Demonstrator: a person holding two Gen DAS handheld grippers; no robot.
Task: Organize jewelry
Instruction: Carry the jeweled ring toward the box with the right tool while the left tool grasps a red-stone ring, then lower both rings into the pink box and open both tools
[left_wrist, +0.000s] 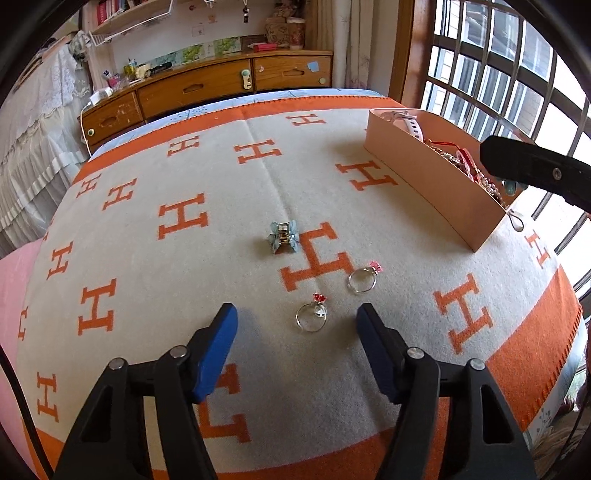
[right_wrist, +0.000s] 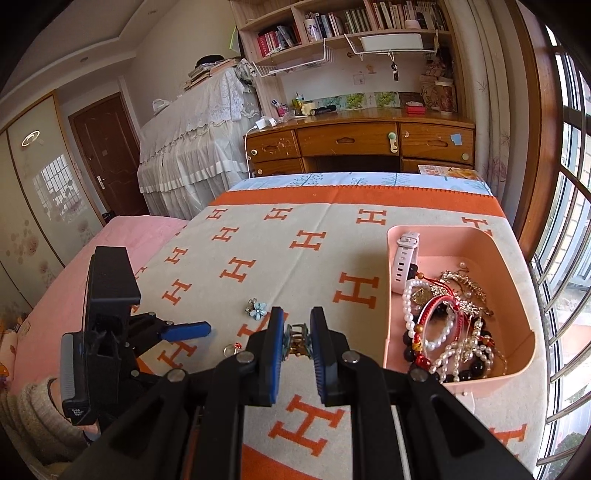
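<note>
My left gripper (left_wrist: 297, 314) is open, low over the blanket, with a silver ring with a red stone (left_wrist: 312, 315) lying between its fingertips. A second ring with a pink stone (left_wrist: 363, 279) lies just right of it. A blue flower hair claw (left_wrist: 283, 236) sits farther ahead; it also shows in the right wrist view (right_wrist: 256, 308). My right gripper (right_wrist: 297, 334) is shut on another blue hair claw (right_wrist: 295, 341), held above the blanket left of the pink box (right_wrist: 517, 321). In the left wrist view the right gripper (left_wrist: 535, 170) hangs over the box (left_wrist: 424, 181).
The pink box holds a white watch (right_wrist: 404, 258), pearl and bead bracelets (right_wrist: 443, 332) and several other pieces. The orange and cream blanket (left_wrist: 184, 258) covers the bed. A wooden desk (right_wrist: 354, 144) stands beyond; barred windows (right_wrist: 565, 221) are to the right.
</note>
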